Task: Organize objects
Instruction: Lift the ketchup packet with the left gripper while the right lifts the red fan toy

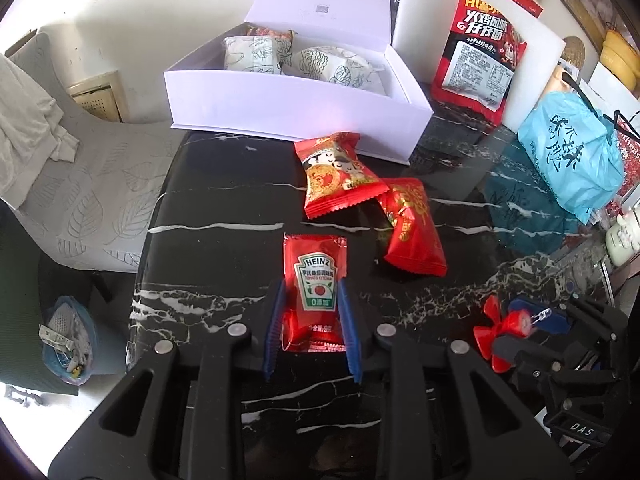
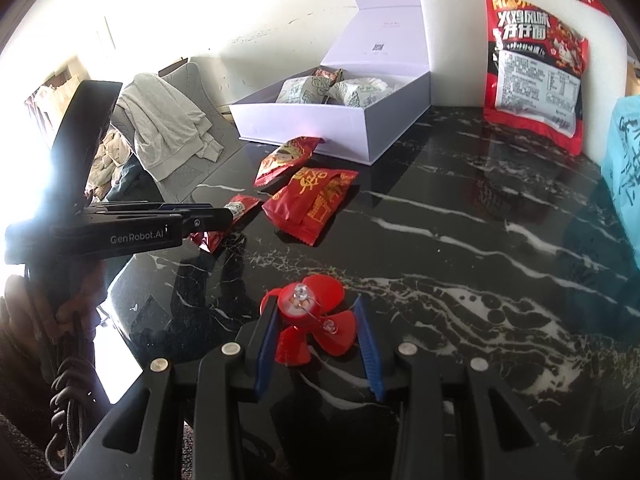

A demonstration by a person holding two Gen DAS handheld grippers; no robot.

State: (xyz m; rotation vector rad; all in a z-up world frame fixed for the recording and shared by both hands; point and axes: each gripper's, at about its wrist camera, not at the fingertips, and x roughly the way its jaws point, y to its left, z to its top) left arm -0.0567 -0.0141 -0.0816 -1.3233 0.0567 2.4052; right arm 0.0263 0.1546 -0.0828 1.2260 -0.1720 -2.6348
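A red Heinz ketchup packet point(image 1: 315, 280) lies on the black marble table point(image 1: 224, 208). My left gripper point(image 1: 313, 300) has its blue pads on both sides of the packet, closed on it; it also shows in the right wrist view point(image 2: 224, 213). A red toy propeller point(image 2: 316, 320) with small clear LEDs sits between the pads of my right gripper point(image 2: 316, 312), which touch its sides; it also shows in the left wrist view point(image 1: 504, 332). Two red snack packets point(image 1: 340, 178) point(image 1: 412, 228) lie beyond the ketchup. An open white box point(image 1: 288, 100) holds white patterned packets point(image 1: 252, 54).
A big red noodle bag point(image 1: 480, 56) leans on a white board at the back right. A blue plastic bag point(image 1: 572, 152) stands at the right edge. A grey chair with a cloth point(image 1: 32, 112) is left of the table. A bin point(image 1: 68, 344) stands on the floor.
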